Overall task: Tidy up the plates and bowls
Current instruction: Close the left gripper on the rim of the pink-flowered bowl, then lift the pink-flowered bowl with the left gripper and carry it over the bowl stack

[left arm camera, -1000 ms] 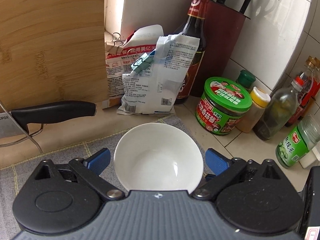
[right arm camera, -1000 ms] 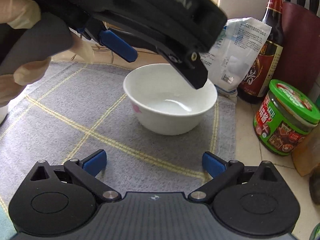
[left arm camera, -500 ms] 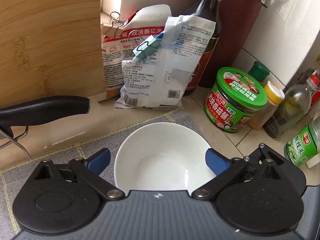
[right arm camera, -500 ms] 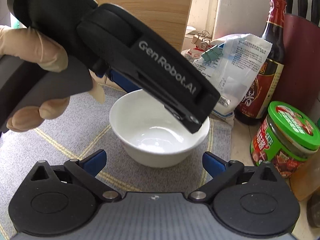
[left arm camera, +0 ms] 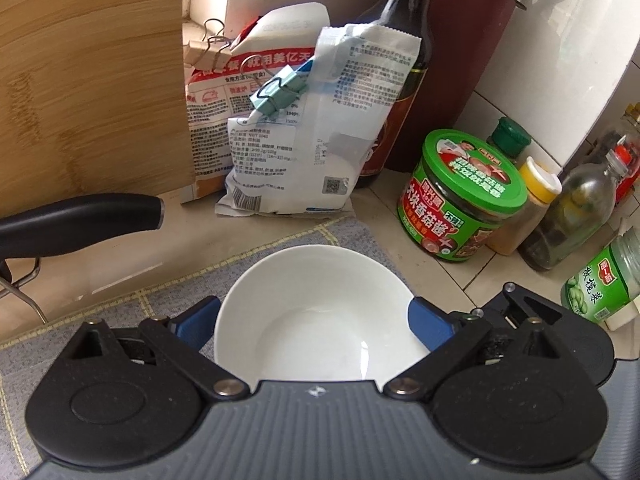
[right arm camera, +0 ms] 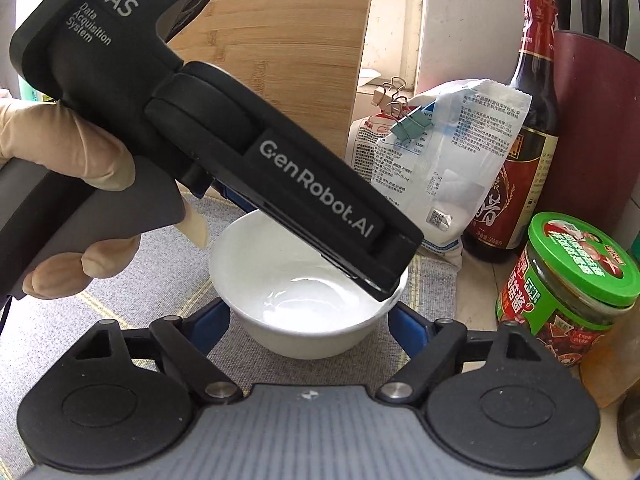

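Note:
A white bowl (left arm camera: pixel 312 280) sits on the grey mat (left arm camera: pixel 120 312). My left gripper (left arm camera: pixel 316 316) straddles it from above. Its jaws are closing, and the blue pads (left arm camera: pixel 428 320) meet the rim on either side. In the right wrist view the same bowl (right arm camera: pixel 280 264) lies between the blue pads (right arm camera: pixel 212 324) of my right gripper (right arm camera: pixel 308 328). Those jaws are also closing and sit against the bowl's lower wall. The left gripper (right arm camera: pixel 312 246), held by a gloved hand (right arm camera: pixel 64 148), crosses over the bowl and hides part of its rim.
Behind the bowl lean clipped food bags (left arm camera: pixel 288 140), a dark sauce bottle (left arm camera: pixel 404 40) and a wooden cutting board (left arm camera: pixel 88 80). On the right stand a green-lidded jar (left arm camera: pixel 460 196) and several bottles (left arm camera: pixel 576 216). A black knife handle (left arm camera: pixel 80 220) juts in from the left.
The left gripper came forward and down until its pads reached the bowl's rim. The right gripper drew nearer and its jaws narrowed from wide apart onto the bowl's sides.

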Motion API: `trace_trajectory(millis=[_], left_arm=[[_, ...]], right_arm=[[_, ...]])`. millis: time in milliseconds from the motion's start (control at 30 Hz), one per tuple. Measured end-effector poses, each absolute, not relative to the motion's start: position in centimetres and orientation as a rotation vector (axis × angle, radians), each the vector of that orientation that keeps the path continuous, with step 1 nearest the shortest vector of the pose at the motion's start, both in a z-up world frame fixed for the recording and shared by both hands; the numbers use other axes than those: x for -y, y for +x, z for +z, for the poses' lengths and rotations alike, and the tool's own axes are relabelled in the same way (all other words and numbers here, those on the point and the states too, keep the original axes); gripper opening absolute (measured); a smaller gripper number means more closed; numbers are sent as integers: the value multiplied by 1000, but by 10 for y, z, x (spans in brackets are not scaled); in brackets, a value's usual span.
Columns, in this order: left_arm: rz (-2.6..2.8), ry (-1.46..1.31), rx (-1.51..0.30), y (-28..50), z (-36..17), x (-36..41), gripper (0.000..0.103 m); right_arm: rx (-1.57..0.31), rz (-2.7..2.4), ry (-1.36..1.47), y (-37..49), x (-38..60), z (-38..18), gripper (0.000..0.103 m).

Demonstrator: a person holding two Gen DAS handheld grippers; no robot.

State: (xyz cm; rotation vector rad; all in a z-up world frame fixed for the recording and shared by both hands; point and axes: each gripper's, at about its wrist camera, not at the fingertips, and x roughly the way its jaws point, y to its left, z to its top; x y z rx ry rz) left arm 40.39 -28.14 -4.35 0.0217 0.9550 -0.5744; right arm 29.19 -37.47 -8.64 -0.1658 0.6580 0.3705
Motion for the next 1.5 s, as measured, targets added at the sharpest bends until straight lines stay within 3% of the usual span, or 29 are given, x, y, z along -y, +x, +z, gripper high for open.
trace_trajectory(millis=[733,1500], left_arm=[[-630,24,-958,387,-27,274,97],[-551,-33,-990,320,16,208,97]], right_arm=[[-667,384,-186,288,371,-77,89],[-664,560,-270,239,327,-32,89]])
